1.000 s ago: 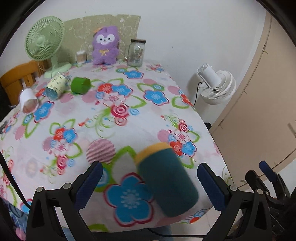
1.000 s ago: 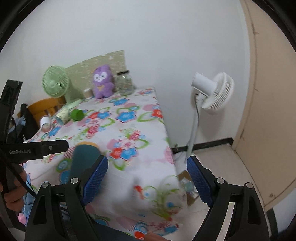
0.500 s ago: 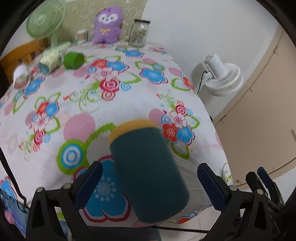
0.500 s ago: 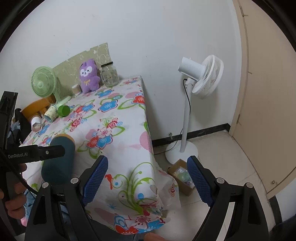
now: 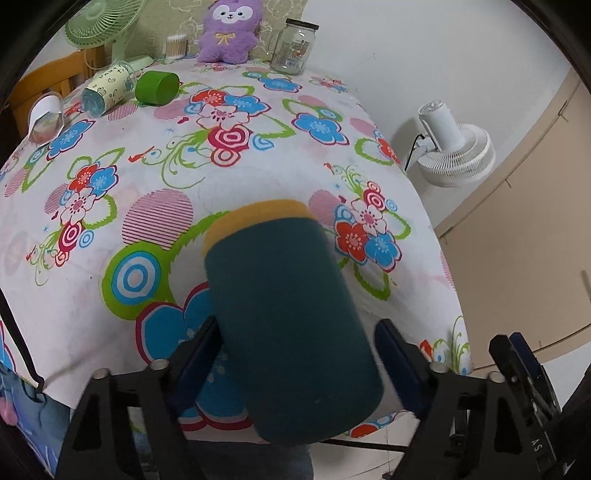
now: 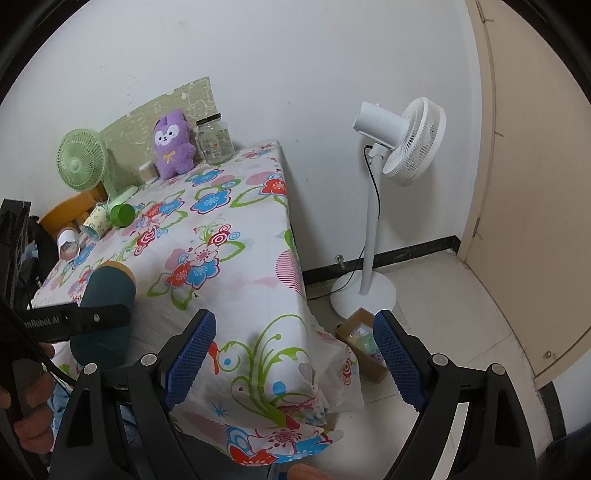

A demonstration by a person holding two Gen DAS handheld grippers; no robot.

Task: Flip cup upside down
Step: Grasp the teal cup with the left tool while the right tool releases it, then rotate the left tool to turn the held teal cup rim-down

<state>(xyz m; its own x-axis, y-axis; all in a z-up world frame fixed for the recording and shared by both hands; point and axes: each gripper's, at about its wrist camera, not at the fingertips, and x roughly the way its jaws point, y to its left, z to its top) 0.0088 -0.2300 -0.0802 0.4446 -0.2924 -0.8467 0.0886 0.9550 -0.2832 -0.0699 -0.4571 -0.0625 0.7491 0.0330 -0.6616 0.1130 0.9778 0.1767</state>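
A dark teal cup with a yellow end [image 5: 288, 317] lies tilted between the fingers of my left gripper [image 5: 295, 354], above the near edge of the flowered table [image 5: 236, 173]. The jaws stand wide, the left pad at the cup's side, the right pad with a small gap. Whether they press it I cannot tell. In the right wrist view the cup [image 6: 107, 299] shows at the left behind the left gripper's arm. My right gripper [image 6: 293, 350] is open and empty, off the table's right front corner.
At the table's far left lie a green cup [image 5: 157, 88], a patterned cup [image 5: 107, 90] and a white cup [image 5: 46, 118]. At the back stand a purple plush [image 5: 227, 31], a glass jar [image 5: 293, 48] and a green fan [image 5: 99, 22]. A white floor fan [image 6: 399, 147] stands right.
The left gripper has moved in around the teal cup, which now fills the space between its fingers. The right gripper has swung right and away from the table.
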